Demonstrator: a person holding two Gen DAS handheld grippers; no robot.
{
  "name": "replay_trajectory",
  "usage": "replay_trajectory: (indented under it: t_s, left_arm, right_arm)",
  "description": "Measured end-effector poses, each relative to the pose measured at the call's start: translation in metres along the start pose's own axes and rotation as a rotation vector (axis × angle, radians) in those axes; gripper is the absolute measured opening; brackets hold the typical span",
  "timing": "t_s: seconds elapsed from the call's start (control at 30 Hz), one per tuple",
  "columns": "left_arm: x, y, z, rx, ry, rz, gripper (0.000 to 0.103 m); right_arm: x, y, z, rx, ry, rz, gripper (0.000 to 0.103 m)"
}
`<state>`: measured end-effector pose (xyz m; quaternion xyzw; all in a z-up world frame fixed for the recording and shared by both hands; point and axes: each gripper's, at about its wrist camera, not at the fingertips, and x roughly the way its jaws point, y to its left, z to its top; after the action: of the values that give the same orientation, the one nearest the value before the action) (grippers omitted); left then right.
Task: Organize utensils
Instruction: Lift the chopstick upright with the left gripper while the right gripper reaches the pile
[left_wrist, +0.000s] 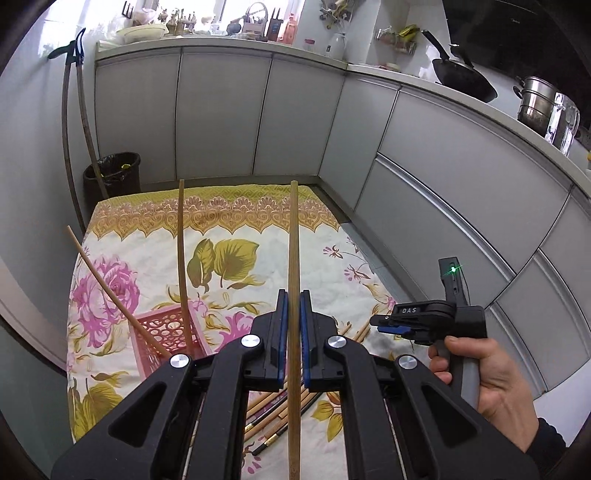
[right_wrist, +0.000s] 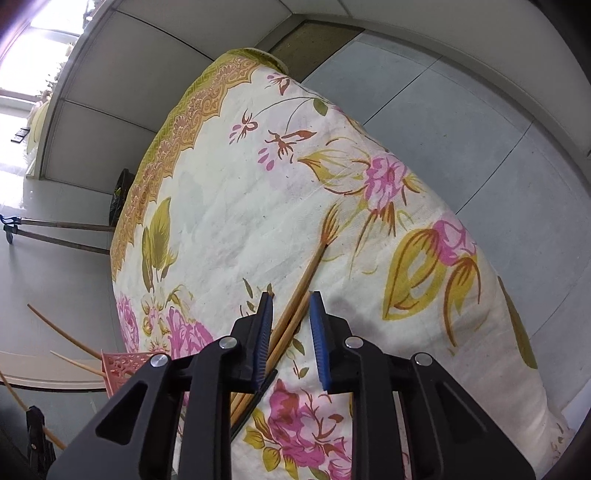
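So the left gripper (left_wrist: 294, 306) has its blue pads clamped tight on a single bamboo chopstick (left_wrist: 294, 258), which runs straight up the middle of the left wrist view. The pink basket (left_wrist: 168, 334) sits low and left of centre in that frame, with two chopsticks already standing in it and leaning out toward the upper left. My take: the step in hand is dropping this one in with them. To do it well, I'd swing over the basket, tip the stick closer to upright, get the lower end inside the rim first, and only then let go, because a thin round stick will roll or bounce off that openwork wall if it's released early.

The right gripper (right_wrist: 291, 306) has its jaws partly apart, straddling a pair of chopsticks (right_wrist: 295, 302) lying on the tablecloth (right_wrist: 229, 206). The pads don't look like they're pressing yet. I'd aim to pinch one stick, not both, since two smooth ones side by side tend to scissor apart.

Materials: the sticks are pale bamboo, slim and smooth, and a few in the loose pile (left_wrist: 273, 417) at the bottom centre of the left view look dark with gold bands. The basket is rigid pink plastic with lacy circular cutouts. The cloth is quilted, soft, floral and a bit wrinkly, so the sticks sink in slightly.
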<state>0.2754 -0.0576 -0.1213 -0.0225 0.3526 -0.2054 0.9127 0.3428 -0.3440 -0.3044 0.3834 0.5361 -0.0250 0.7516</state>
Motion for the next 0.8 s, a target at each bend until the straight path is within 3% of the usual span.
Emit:
replay_trajectory:
  t_s: [0.33,0.6,0.8]
  left_arm:
    - [-0.012,0.015,0.000,-0.007,-0.022,0.007,0.005]
    - [-0.017,0.028,0.001,-0.033,-0.031,0.003,0.005]
    - [-0.016,0.028,0.001,-0.033,-0.032,0.006,0.005]
  right_arm:
    - [0.025,0.028,0.007,-0.076,-0.021,-0.159,0.021]
    - [0.040,0.057,0.000,-0.198,-0.032,-0.178,0.021]
    - [0.042,0.058,0.003,-0.215,-0.056,-0.215,0.009]
